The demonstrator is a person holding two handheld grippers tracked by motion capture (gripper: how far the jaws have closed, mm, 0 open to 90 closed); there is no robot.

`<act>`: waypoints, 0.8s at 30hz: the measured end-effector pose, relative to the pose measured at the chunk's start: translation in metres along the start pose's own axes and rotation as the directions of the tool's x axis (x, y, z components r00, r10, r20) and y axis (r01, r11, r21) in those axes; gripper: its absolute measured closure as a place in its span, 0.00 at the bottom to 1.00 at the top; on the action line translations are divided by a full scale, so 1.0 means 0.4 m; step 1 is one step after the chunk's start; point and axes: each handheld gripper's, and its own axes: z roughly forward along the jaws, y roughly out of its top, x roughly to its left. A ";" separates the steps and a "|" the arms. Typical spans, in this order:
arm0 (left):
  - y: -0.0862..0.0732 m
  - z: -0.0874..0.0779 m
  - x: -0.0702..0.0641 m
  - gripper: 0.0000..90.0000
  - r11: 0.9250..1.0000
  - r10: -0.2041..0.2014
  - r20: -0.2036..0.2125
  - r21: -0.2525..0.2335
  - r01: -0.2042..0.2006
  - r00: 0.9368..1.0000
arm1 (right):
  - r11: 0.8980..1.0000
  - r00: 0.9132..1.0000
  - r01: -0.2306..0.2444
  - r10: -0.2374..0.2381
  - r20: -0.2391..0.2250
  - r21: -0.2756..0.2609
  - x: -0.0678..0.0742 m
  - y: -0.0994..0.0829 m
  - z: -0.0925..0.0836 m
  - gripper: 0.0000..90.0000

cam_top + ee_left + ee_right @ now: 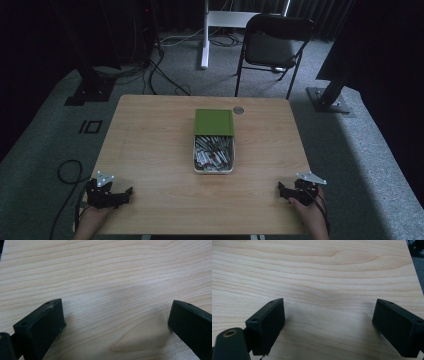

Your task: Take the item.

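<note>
A white box (213, 169) full of several small packets stands in the middle of the wooden table (150, 150). Its green lid (214, 122) lies just behind it, partly over the far end. My left gripper (125, 192) rests at the table's near left corner, held by a hand. In the left gripper view it (116, 317) is open over bare wood. My right gripper (281, 189) sits at the near right corner in the other hand. In the right gripper view it (329, 315) is open too, with nothing between its jaws.
A small round grey disc (238, 110) lies near the table's far edge. Beyond the table stand a black folding chair (272, 47), a white stand leg (205, 35) and dark frame posts. A black cable (67, 172) loops on the floor at the left.
</note>
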 end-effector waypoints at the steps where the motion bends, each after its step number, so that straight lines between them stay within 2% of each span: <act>1: 0.000 0.000 0.000 0.02 1.000 0.000 0.000 0.000 0.000 1.000 | 1.000 1.000 0.000 0.000 0.000 0.000 0.000 0.000 0.000 0.12; 14: 0.000 0.000 0.000 0.02 1.000 0.000 0.000 0.000 0.000 1.000 | 1.000 1.000 0.008 -0.009 -0.011 -0.007 0.005 0.000 -0.001 0.15; 24: 0.000 0.000 0.000 0.02 1.000 0.000 0.000 0.000 0.000 1.000 | 1.000 1.000 0.011 -0.011 -0.020 -0.015 0.023 0.026 -0.001 0.15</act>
